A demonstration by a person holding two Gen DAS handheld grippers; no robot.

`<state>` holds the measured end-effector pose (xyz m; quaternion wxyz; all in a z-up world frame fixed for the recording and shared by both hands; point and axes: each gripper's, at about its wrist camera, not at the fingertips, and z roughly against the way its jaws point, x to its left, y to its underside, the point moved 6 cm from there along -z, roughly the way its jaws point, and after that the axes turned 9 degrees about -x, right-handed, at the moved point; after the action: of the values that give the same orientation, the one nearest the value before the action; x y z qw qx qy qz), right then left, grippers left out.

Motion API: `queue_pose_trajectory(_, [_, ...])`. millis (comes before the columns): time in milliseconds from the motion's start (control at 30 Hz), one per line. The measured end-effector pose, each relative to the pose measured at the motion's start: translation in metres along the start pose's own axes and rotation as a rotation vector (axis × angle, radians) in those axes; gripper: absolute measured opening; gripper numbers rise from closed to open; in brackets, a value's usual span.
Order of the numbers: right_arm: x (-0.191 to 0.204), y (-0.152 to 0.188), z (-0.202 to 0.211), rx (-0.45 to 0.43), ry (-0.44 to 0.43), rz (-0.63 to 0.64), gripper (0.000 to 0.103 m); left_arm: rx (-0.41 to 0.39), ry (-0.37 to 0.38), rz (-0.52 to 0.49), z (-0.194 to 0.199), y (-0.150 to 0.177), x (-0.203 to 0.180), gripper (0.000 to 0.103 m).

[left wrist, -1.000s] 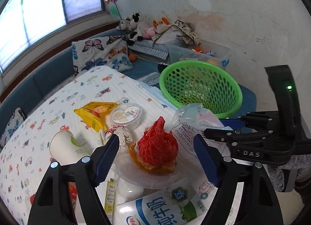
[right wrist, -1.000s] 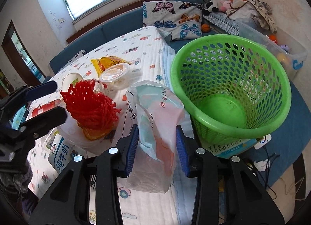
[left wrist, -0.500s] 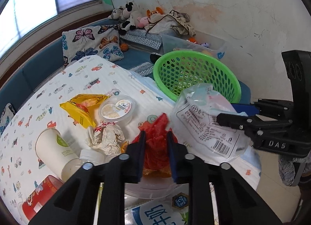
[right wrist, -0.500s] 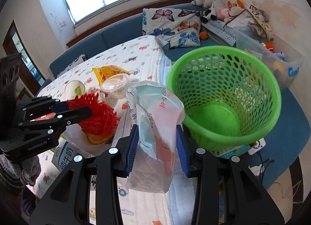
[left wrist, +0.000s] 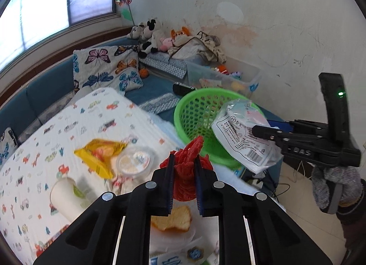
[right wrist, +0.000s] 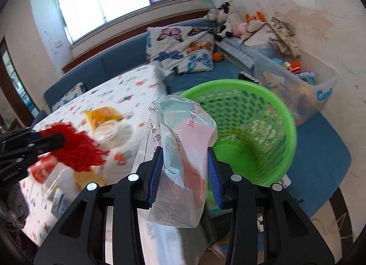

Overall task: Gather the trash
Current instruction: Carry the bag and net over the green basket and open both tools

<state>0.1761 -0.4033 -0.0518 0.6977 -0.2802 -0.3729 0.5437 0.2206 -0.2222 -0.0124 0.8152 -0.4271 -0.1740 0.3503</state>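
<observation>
Since both your grippers are loaded, left gripper [left wrist: 184,166] pinching the red mesh [left wrist: 191,157] and right gripper [right wrist: 185,166] clamping the plastic bag [right wrist: 183,150], you hold both near the green basket [right wrist: 274,109] for dropping.

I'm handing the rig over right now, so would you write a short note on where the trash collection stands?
Left tool: shut on the red foam fruit net, lifted off the table.
Right tool: shut on the clear printed plastic bag, held beside the green perforated plastic basket.
Basket: looks empty so far.
Still on the patterned tablecloth: yellow snack wrapper, round lidded plastic cup, white paper cup, orange peel.
Next: drop both held items in the basket, then collect the rest.
</observation>
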Motion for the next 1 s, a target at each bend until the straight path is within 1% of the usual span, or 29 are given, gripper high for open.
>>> queue_pose_trajectory(200, [-0.032,-0.011,-0.015,0.000,0.061,-0.011,0.041,-0.016,0.012,-0.036,-0.009,-0.024,-0.019,0.015])
queue_pose_trajectory(233, [-0.035,-0.012,-0.018,0.000,0.066,-0.009,0.044,-0.015,0.018,-0.042,-0.013,-0.030,-0.023,0.015])
queue_pose_trajectory(267, [-0.039,-0.013,-0.019,-0.005,0.071,-0.009,0.053,-0.016,0.023,-0.046,-0.016,-0.033,-0.026,0.015])
queue_pose_trajectory(400, [-0.051,-0.014,-0.023,-0.017,0.098,-0.003,0.060,-0.014,0.029,-0.056,-0.032,-0.044,-0.037,0.015])
queue_pose_trajectory(433, [-0.054,-0.014,-0.024,-0.018,0.099,-0.007,0.062,-0.009,0.031,-0.057,-0.038,-0.047,-0.040,0.015])
queue_pose_trajectory(500, [-0.057,-0.012,-0.021,-0.024,0.109,-0.009,0.063,0.001,0.039,-0.056,-0.047,-0.050,-0.045,0.015])
queue_pose_trajectory(667, [-0.066,-0.008,-0.011,-0.042,0.130,0.010,0.071,0.044,0.039,-0.068,-0.077,-0.055,-0.059,0.015])
queue_pose_trajectory(767, [-0.071,-0.005,-0.002,-0.057,0.133,0.008,0.076,0.076,0.058,-0.047,-0.094,-0.055,-0.064,0.017])
queue_pose_trajectory(967, [-0.075,0.003,0.009,-0.063,0.120,-0.007,0.079,0.103,0.065,-0.007,-0.119,-0.054,-0.071,0.019])
queue_pose_trajectory(1000, [-0.076,0.005,0.010,-0.064,0.119,-0.010,0.079,0.109,0.069,0.000,-0.122,-0.053,-0.072,0.022])
